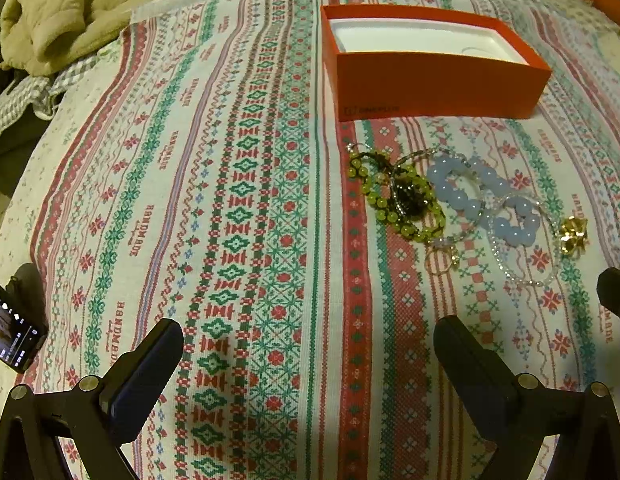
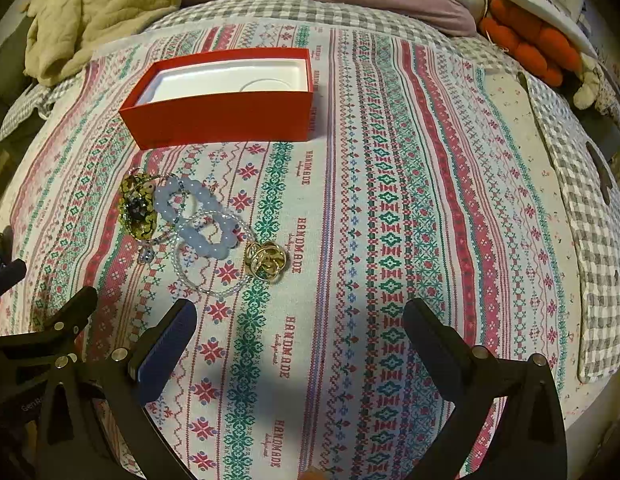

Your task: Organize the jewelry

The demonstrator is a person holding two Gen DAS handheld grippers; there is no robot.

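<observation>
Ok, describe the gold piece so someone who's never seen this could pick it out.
Find the red box on the patterned cloth; the jewelry lies in a heap just in front of it. The gold piece sits at the heap's right end, beside the clear bracelet. It alone is shiny metal; everything else is beads.

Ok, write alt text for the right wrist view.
A cluster of jewelry, green bead bracelet, pale blue bead bracelets, a clear bead bracelet and gold rings, lies on a patterned cloth near an open, empty red box. The open right gripper frames the foreground, holding nothing.
</observation>
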